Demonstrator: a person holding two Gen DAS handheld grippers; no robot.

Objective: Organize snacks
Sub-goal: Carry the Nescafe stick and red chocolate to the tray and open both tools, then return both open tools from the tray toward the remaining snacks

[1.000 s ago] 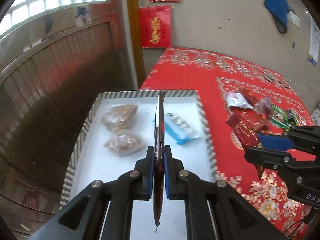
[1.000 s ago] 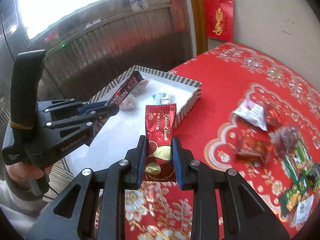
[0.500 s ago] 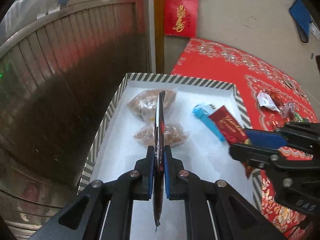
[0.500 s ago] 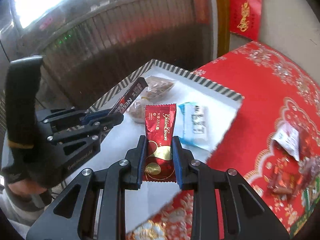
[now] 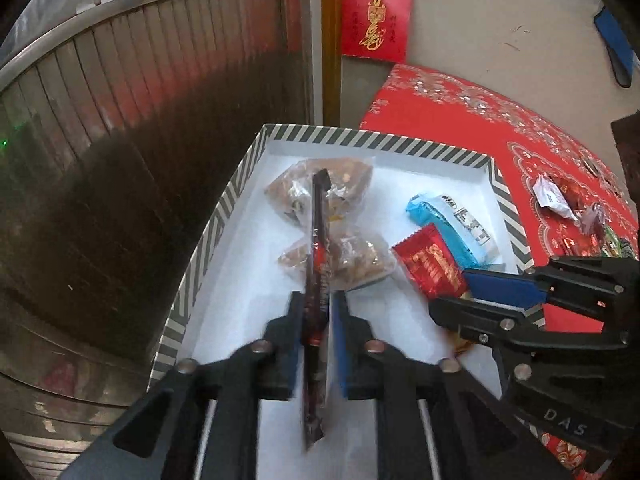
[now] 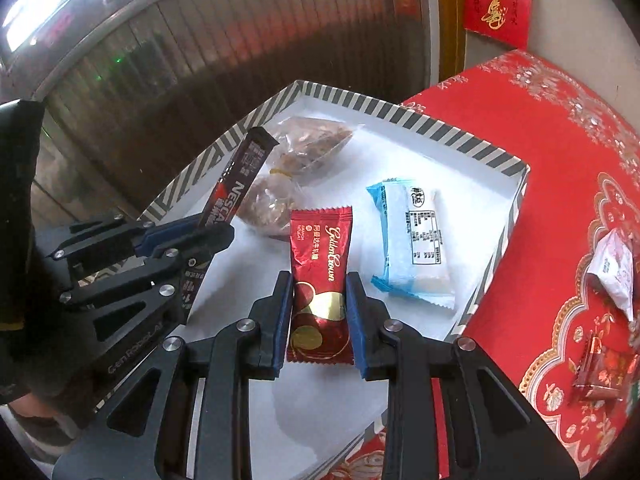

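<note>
**Item 1: red nougat packet** (image 6: 322, 240). Gripped by its lower half in the fingers of the right gripper (image 6: 318, 280), which are closed on both long edges. It hangs over the white floor of the striped box (image 5: 376, 142), just left of the blue-and-white packet (image 6: 412, 240). A second ago it hung over the box's near rim and the cloth. It is now well inside, so it looks ready to be let go.

**Item 2: dark coffee stick** (image 5: 318, 240). It stands edge-on between the fingers of the left gripper (image 5: 316, 300), over the near left part of the box. The gap between the fingers looks wider than half a second ago. With the blur, I cannot tell whether they are still pinching it; a release may be starting.

**Already in the box:** two clear bags of brown snacks (image 5: 352, 256) at the far left, and the blue-and-white packet at the right.

**Outside the box:** loose snacks (image 6: 612, 276) on the red-clothed surface (image 6: 540, 160), to the right and not yet sorted.

**Hard to make out:** the stick's lower end is smeared. The grippers cover the box's near end. The loose snacks are cut off at the frame edge, so they cannot be counted.
</note>
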